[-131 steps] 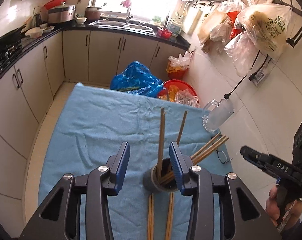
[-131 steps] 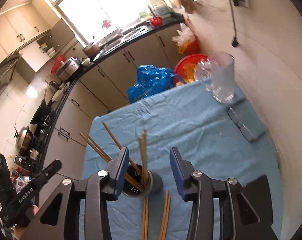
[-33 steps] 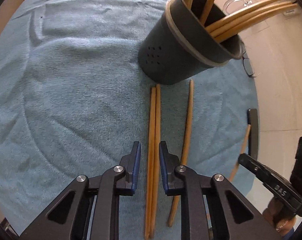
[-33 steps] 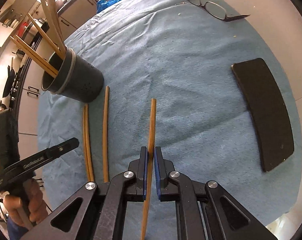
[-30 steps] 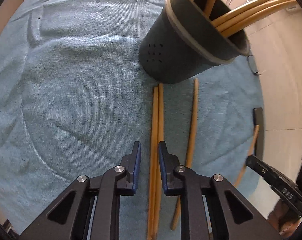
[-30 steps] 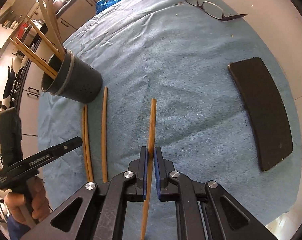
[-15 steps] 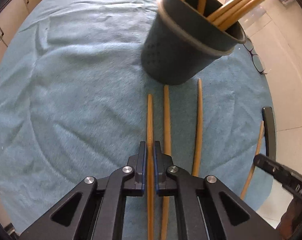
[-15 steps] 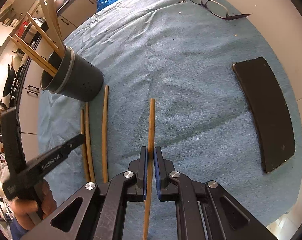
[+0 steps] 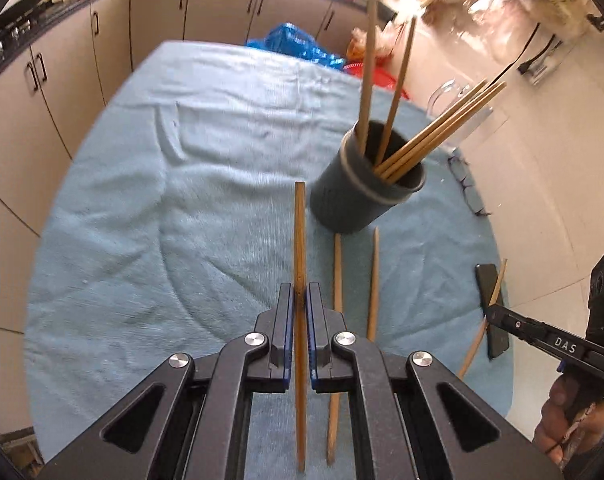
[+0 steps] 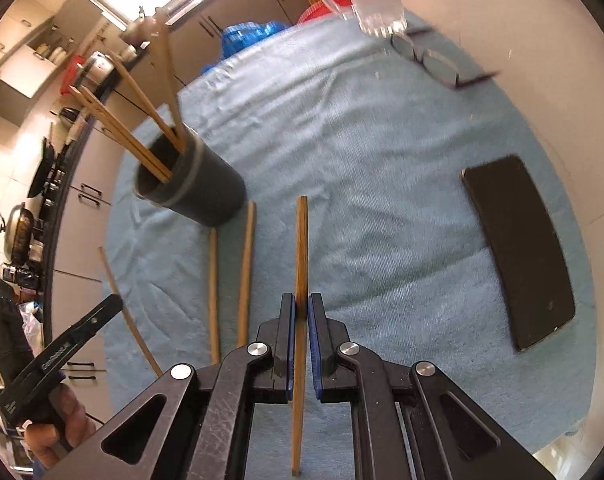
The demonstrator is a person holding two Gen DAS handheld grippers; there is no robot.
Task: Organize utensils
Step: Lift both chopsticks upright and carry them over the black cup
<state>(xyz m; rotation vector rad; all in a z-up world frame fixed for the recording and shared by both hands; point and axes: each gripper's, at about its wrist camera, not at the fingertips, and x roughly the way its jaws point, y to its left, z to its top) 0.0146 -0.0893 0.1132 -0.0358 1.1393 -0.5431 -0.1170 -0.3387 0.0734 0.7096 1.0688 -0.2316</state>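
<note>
A dark round holder point(image 9: 366, 196) point(image 10: 189, 184) with several wooden chopsticks in it stands on the blue cloth point(image 9: 181, 200). My left gripper point(image 9: 299, 300) is shut on one chopstick point(image 9: 299, 236), lifted above the cloth, its tip level with the holder's left side. In front of the holder two loose chopsticks point(image 9: 337, 280) point(image 10: 243, 264) lie on the cloth. My right gripper point(image 10: 300, 310) is shut on another chopstick point(image 10: 302, 248), raised over the cloth to the right of the holder. In the left wrist view the right gripper point(image 9: 498, 312) shows at the right edge with its chopstick.
A black phone point(image 10: 518, 248) lies at the cloth's right side. Glasses point(image 10: 434, 64) and a clear glass mug point(image 10: 374, 0) are at the far right corner by the wall. Kitchen cabinets point(image 9: 101, 40) and a blue bag point(image 9: 297, 44) lie beyond the table.
My left gripper closed on one chopstick of the pair and lifted it off the cloth, tilting up toward the holder. My right gripper rose a little with its chopstick.
</note>
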